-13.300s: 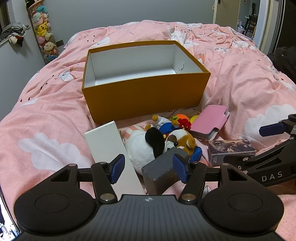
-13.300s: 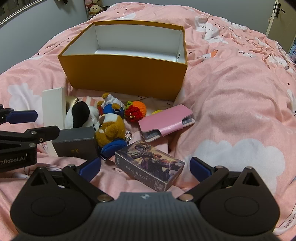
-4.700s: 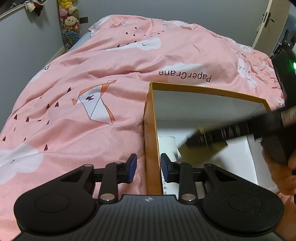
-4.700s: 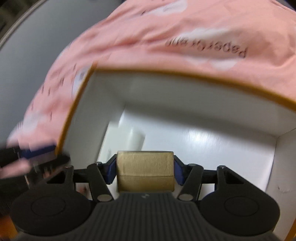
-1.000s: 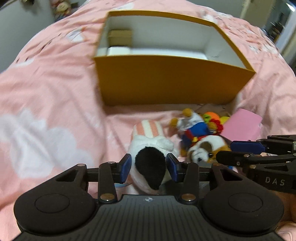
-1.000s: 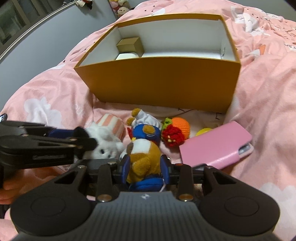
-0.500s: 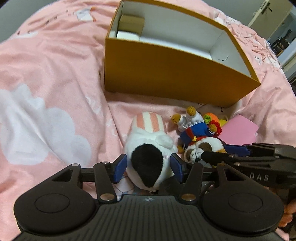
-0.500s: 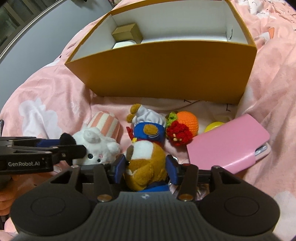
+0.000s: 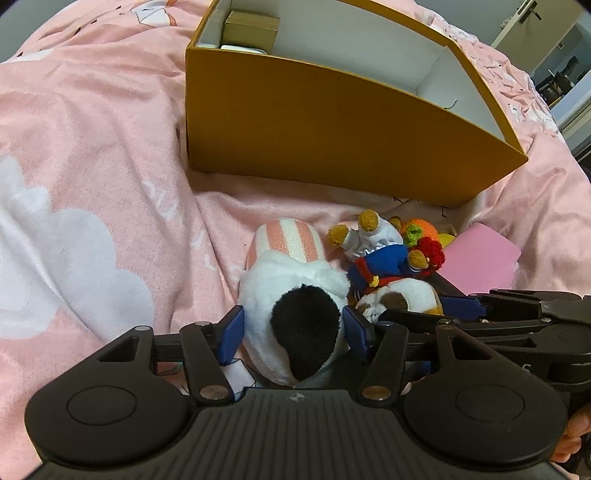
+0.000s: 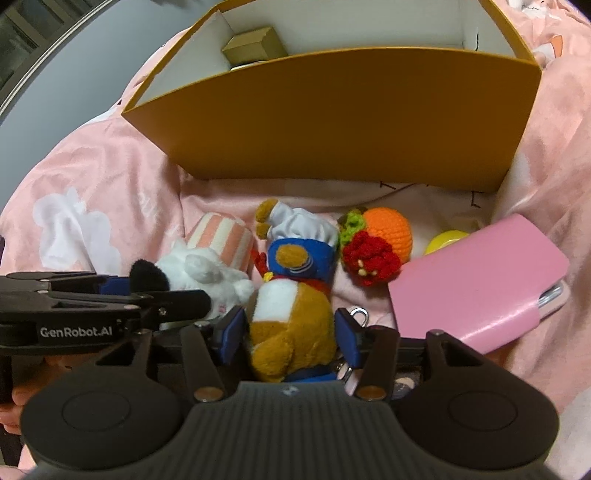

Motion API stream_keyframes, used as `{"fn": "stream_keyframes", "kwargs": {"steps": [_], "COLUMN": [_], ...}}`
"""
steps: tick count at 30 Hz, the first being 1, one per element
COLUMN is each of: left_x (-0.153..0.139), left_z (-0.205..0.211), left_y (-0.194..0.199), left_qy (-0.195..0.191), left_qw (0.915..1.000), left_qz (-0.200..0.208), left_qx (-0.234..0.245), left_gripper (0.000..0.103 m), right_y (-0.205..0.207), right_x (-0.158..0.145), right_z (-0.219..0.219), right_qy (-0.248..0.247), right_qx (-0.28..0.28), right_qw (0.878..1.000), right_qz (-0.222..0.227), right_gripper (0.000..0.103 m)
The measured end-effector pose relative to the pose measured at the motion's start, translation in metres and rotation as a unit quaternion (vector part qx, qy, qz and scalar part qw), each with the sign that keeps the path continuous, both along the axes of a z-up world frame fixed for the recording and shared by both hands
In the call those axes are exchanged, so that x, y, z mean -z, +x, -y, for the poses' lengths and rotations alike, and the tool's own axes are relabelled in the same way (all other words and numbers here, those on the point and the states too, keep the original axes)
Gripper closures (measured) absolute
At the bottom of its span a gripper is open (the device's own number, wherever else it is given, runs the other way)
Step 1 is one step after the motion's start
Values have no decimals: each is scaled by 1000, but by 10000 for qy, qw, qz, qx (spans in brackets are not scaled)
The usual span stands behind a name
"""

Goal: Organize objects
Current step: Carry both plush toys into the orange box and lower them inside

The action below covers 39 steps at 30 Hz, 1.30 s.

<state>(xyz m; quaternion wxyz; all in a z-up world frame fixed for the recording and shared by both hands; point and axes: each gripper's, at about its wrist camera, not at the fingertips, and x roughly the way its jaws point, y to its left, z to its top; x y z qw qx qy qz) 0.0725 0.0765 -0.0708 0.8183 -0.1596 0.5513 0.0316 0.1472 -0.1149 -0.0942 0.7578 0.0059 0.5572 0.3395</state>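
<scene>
An orange box [image 9: 332,122] [image 10: 332,122] stands open on the pink bed, with a gold box [image 9: 251,27] [image 10: 255,46] and a white item inside at its left end. My left gripper [image 9: 293,330] is open, its pads on either side of a white plush with a black patch [image 9: 295,314] [image 10: 199,273]. My right gripper [image 10: 290,332] is open around a brown and white plush [image 10: 291,325] [image 9: 402,299]; contact is unclear. A blue-dressed plush doll [image 10: 299,247] [image 9: 376,251] lies just beyond.
An orange and red crochet toy [image 10: 376,240], a yellow ball [image 10: 445,240] and a pink phone case [image 10: 480,280] [image 9: 480,262] lie right of the plushes. A grey box and a card box lie partly hidden under the grippers. Pink duvet [image 9: 92,147] surrounds everything.
Both grippers have moved down and forward onto the plushes, and the jaws of each have widened around its plush. The box now looms closer.
</scene>
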Motion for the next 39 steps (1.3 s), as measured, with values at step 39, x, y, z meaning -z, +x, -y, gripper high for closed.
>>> {"fn": "stream_keyframes", "kwargs": {"steps": [39], "left_x": [-152], "left_z": [-26], "left_y": [46], "left_qy": [482], "left_qw": [9691], "left_qz": [2420], "left_qx": [5], "left_gripper": [46], "right_y": [74], "right_x": [-166], "right_z": [3], "right_qy": [1291], "right_qx": [366], "right_qw": [9769], "right_qz": [1663], "right_gripper": [57]}}
